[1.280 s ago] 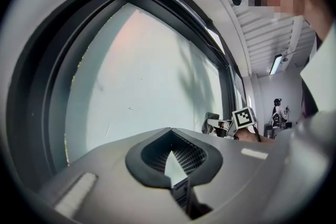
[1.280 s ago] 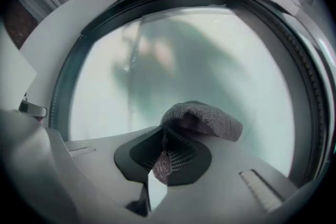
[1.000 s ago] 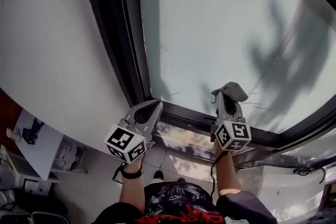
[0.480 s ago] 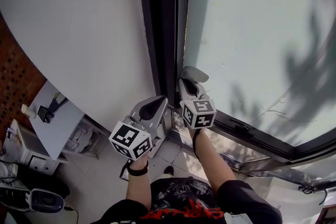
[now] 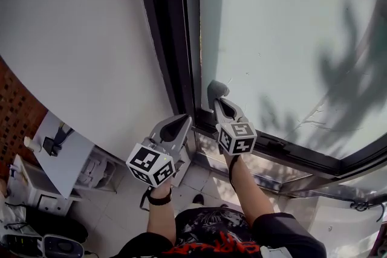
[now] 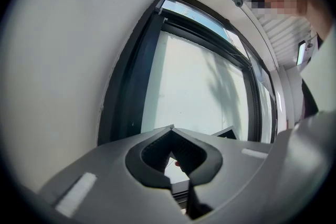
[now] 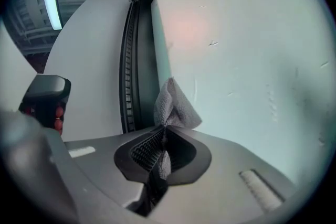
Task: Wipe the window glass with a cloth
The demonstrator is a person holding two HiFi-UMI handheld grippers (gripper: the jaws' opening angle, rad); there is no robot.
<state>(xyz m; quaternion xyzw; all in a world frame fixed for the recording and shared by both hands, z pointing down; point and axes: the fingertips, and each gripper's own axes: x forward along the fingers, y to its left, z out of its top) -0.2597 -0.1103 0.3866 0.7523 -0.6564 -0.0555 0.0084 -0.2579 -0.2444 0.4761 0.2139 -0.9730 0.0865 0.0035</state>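
While pinching a fold of the cloth (image 7: pixel 176 107) in the right gripper (image 7: pixel 161 132), seemingly presses its loose tuft to the window glass (image 7: pixel 252 60), low at the pane's left edge, just beside the dark frame (image 5: pixel 172 39). Soft grey mesh against a smooth, hard pane; unwiped glass up and rightward, probably next. Over at the left gripper (image 5: pixel 176 125): pressed together, empty, off the glass.

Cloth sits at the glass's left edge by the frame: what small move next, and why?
Probably sweep the right gripper rightward across the glass. Its jaws are shut on the cloth, which is right beside the dark frame, so no glass lies on that side; the open stretch lies to the right.
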